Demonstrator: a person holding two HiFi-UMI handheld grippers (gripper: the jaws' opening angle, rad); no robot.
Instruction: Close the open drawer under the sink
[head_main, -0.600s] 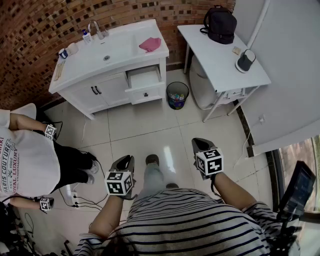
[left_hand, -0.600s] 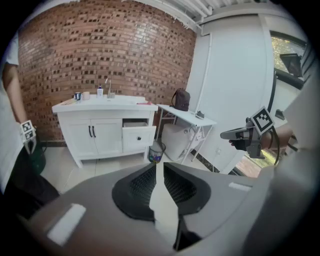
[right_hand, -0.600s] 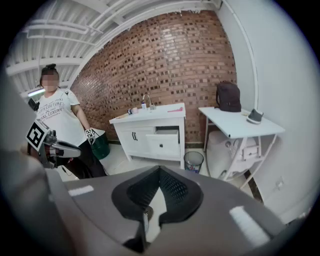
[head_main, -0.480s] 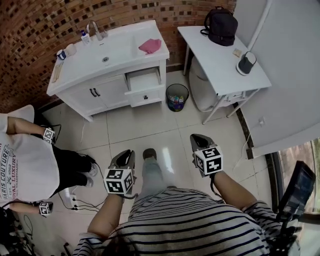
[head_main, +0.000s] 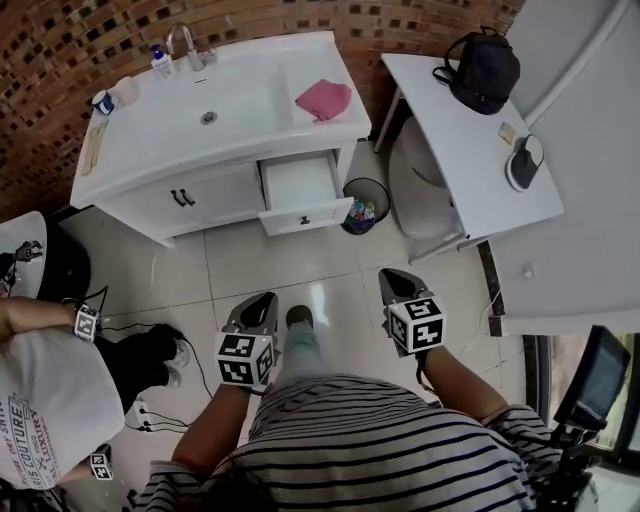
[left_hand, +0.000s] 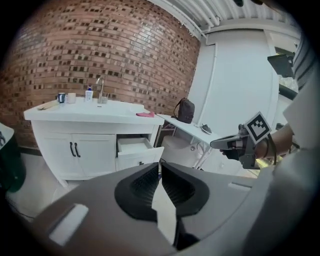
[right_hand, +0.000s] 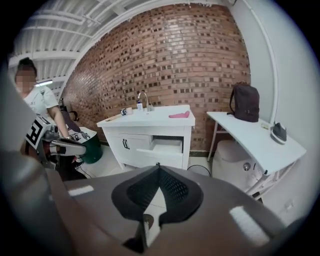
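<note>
the sink cabinet (head_main: 215, 195) fills more of the head view than half a second ago, so the person has stepped closer, while both grippers keep much the same place in front of the striped shirt. the drawer (head_main: 303, 192) stands pulled out of the cabinet's right side, below the basin and the pink cloth (head_main: 323, 98) and just beside the waste bin (head_main: 362, 205), well apart from both tools. the left gripper (head_main: 263, 298) and the right gripper (head_main: 390, 276) are carried low and pointing forward over the floor, each with its fingers pressed together on nothing, probably because a shove on the drawer front needs no grasp. in the right gripper view the drawer (right_hand: 165, 146) lies straight ahead of the tips, so that hand looks ready to push
</note>
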